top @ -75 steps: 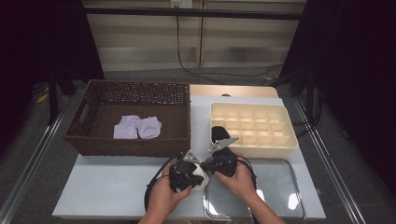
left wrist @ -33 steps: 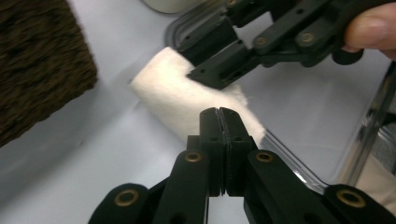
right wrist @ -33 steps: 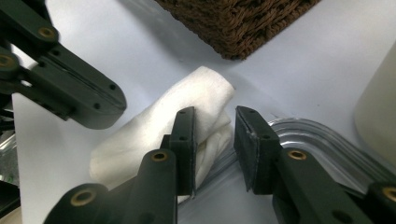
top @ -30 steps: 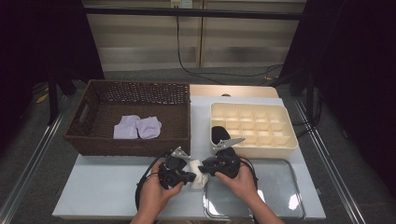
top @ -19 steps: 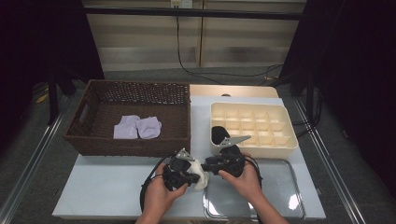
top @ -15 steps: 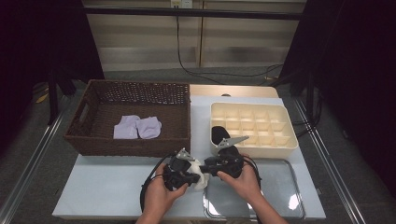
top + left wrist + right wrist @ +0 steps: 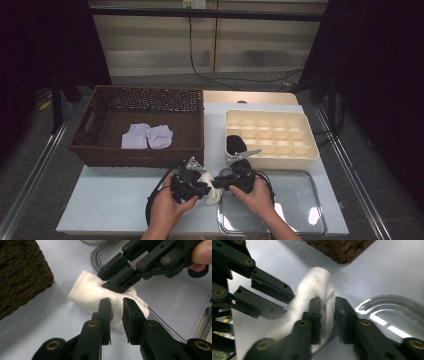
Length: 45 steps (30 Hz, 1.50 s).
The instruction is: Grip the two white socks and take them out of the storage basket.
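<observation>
A rolled white sock point(image 7: 213, 189) lies on the white table at the left rim of the metal tray point(image 7: 300, 205). Both grippers meet over it. My left gripper point(image 7: 204, 187) comes from the left; in the left gripper view its jaws point(image 7: 115, 301) hover over the sock point(image 7: 85, 292) with a narrow gap, having just been opening, nothing pinched. My right gripper point(image 7: 221, 183) comes from the right; its jaws point(image 7: 327, 300) have just been closing, with a fold of the sock point(image 7: 312, 287) between them. The right gripper point(image 7: 110, 281) bites the sock's far edge.
A brown wicker basket point(image 7: 137, 156) stands at the back left with two pale lilac socks point(image 7: 147, 136) inside. A cream compartment box point(image 7: 305, 152) sits at the back right, a black sock point(image 7: 235, 144) in its near left cell. The basket's corner point(image 7: 20, 272) is close.
Both hands stay over the white sock near the tray's left rim. They drew slightly closer together over it. The left jaws now show a gap.
</observation>
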{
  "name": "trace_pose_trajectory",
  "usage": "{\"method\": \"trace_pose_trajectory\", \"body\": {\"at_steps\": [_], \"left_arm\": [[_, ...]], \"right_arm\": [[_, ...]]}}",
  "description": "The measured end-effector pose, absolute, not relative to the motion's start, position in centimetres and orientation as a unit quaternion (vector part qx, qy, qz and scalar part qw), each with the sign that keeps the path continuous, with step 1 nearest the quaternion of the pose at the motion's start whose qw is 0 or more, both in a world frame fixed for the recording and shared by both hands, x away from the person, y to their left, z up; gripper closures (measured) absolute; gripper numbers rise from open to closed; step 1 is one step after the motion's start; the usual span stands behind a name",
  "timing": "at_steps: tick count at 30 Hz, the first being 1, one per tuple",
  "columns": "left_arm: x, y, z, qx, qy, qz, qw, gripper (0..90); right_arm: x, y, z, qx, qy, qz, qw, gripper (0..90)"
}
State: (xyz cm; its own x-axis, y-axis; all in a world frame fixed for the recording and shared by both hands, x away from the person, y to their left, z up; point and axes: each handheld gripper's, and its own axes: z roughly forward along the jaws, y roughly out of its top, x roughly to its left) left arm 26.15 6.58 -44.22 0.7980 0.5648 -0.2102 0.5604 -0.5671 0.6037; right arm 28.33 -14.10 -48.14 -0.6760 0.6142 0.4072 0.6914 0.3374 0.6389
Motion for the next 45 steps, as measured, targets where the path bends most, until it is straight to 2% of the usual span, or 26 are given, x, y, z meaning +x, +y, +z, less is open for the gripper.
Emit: {"method": "trace_pose_trajectory", "body": {"at_steps": [4,9,11,15,21,27,31,37,41,45], "left_arm": [[26.2,6.7,-44.3,0.886,0.318,-0.003,0.338,76.5],[26.3,6.5,-44.5,0.885,0.316,0.0,0.341,77.2],[26.3,6.5,-44.5,0.887,0.315,-0.001,0.339,77.3],[26.2,6.2,-44.6,0.886,0.315,0.0,0.34,77.9],[26.2,5.9,-44.6,0.89,0.309,0.007,0.336,78.7],[26.2,6.0,-44.7,0.891,0.312,0.006,0.329,78.8],[26.2,6.0,-44.9,0.892,0.316,0.005,0.323,79.0],[26.1,6.1,-45.0,0.892,0.318,0.003,0.322,79.0],[26.2,6.1,-44.9,0.891,0.316,0.0,0.325,78.6],[26.3,6.2,-44.9,0.888,0.317,0.0,0.332,75.7]], "right_arm": [[28.5,-14.3,-48.5,-0.41,-0.807,-0.419,0.069,84.3],[28.6,-14.3,-48.4,-0.423,-0.802,-0.416,0.075,85.6],[28.6,-14.4,-48.3,-0.424,-0.8,-0.419,0.074,83.0],[28.5,-15.2,-47.2,-0.43,-0.794,-0.428,0.048,72.1],[28.4,-14.7,-46.0,-0.425,-0.796,-0.429,0.05,62.9],[28.8,-14.5,-47.1,-0.437,-0.788,-0.428,0.071,58.5],[29.1,-14.3,-47.9,-0.444,-0.783,-0.427,0.092,58.7],[28.9,-14.6,-48.6,-0.452,-0.764,-0.443,0.126,70.2],[28.9,-14.7,-48.6,-0.453,-0.764,-0.441,0.129,84.9],[29.0,-15.0,-48.9,-0.459,-0.754,-0.449,0.139,87.4]]}}
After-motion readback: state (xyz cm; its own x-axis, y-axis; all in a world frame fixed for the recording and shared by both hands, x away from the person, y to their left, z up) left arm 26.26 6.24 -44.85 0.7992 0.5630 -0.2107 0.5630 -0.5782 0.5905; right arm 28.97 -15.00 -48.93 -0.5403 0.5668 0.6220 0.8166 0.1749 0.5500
